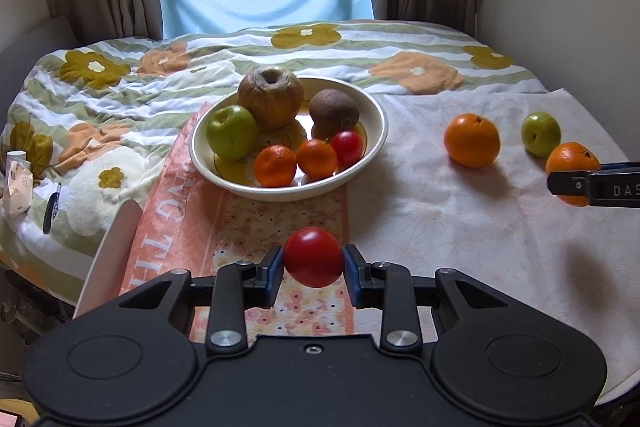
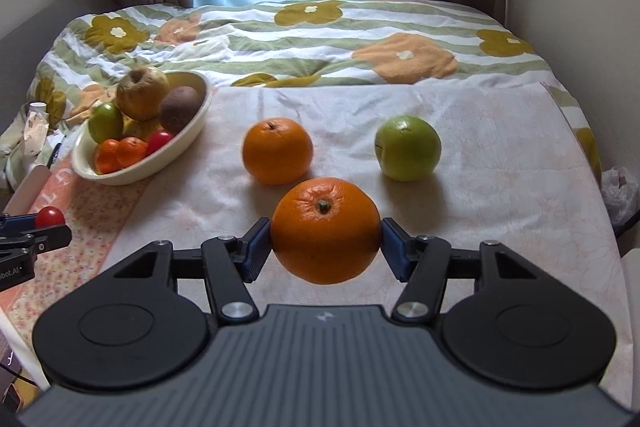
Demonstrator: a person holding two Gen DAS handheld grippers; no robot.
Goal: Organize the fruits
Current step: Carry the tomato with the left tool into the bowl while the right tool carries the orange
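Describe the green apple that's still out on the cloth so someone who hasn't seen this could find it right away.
Start at the cream bowl of fruit, then look right across the pale cloth. Past the loose orange sits the green apple, farthest from the bowl. It is the only green fruit outside the bowl and lies free, held by no gripper.

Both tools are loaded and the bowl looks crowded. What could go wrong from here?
1. The bowl is nearly full; dropping the red fruit in may knock the small oranges out.
2. The held orange is gripped only at its sides by the right tool, so it could slip.
3. Both tools heading to the bowl together may collide.
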